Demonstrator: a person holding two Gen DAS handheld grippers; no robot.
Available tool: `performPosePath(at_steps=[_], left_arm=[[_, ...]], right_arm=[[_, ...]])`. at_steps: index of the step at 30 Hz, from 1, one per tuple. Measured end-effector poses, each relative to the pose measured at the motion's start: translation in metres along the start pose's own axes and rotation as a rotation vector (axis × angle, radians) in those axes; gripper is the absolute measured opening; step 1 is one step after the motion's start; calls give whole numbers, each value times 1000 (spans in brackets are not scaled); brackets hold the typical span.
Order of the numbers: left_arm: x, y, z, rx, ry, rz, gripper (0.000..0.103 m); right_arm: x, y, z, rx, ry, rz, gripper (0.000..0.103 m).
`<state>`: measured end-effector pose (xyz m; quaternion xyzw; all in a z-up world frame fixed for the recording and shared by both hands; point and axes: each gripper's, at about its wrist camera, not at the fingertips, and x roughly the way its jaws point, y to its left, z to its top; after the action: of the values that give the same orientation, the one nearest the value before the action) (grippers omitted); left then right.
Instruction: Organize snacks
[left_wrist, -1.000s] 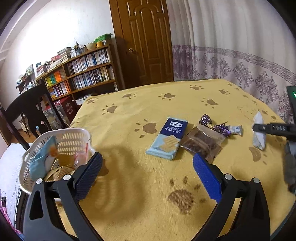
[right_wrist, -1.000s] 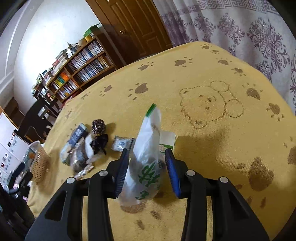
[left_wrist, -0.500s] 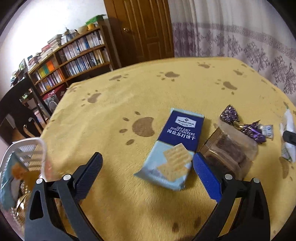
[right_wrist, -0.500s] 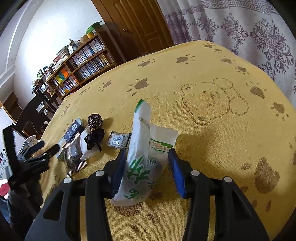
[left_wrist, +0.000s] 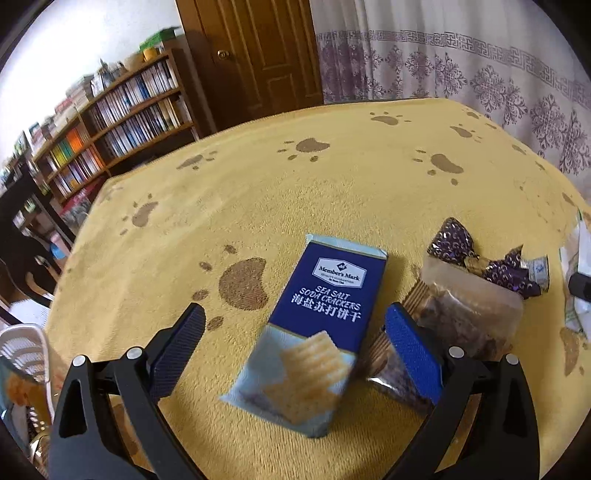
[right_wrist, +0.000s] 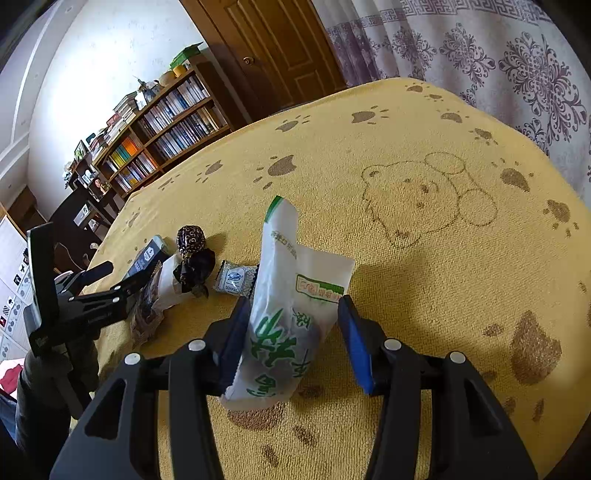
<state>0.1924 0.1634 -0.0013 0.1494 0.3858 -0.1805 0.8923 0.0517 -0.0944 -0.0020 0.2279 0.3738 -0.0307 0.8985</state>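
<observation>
Worktop (left_wrist: 332, 184) w/ yellow paw-print cloth. Cracker pack (left_wrist: 314, 332) lies flat, long axis along the view, top end pointing away, between wide-open left tongs (left_wrist: 295, 343), untouched. White bag (right_wrist: 291, 302) upright btw right tongs (right_wrist: 291, 332); grip can't tell.

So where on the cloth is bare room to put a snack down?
Free: the cloth around the bear drawing, right of the white packet, and the far half toward the door. Crowded: the row of cracker pack, brown bag, purple candy and packet.
</observation>
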Motion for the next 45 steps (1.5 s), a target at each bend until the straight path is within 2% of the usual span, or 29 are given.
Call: performPosePath(at_steps=[2, 4, 7, 10, 12, 15, 22, 29, 37, 45], left_arm=[[10, 5, 0, -13, 36, -14, 88], [13, 13, -1, -51, 41, -56, 88], [13, 12, -2, -46, 36, -54, 87], [11, 8, -2, -32, 29, -78, 76], [8, 6, -3, -34, 28, -105, 60], [4, 2, -6, -41, 20, -95, 52], [-5, 6, -13, -86, 11, -96, 51], [-27, 8, -16, -103, -30, -49, 51], [-78, 26, -16, -120, -126, 28, 51], [-121, 71, -26, -188, -177, 149, 51]], right_arm=[[0, 0, 0, -1, 0, 0, 51], [0, 0, 0, -2, -1, -1, 51], [0, 0, 0, -1, 0, 0, 51], [0, 0, 0, -2, -1, -1, 51], [0, 0, 0, -2, -1, -1, 51], [0, 0, 0, -3, -1, -1, 51], [0, 1, 0, -12, -3, -3, 51], [0, 1, 0, -12, -2, -3, 51], [1, 1, 0, -16, -3, -4, 51], [1, 1, 0, -17, -3, -3, 51]])
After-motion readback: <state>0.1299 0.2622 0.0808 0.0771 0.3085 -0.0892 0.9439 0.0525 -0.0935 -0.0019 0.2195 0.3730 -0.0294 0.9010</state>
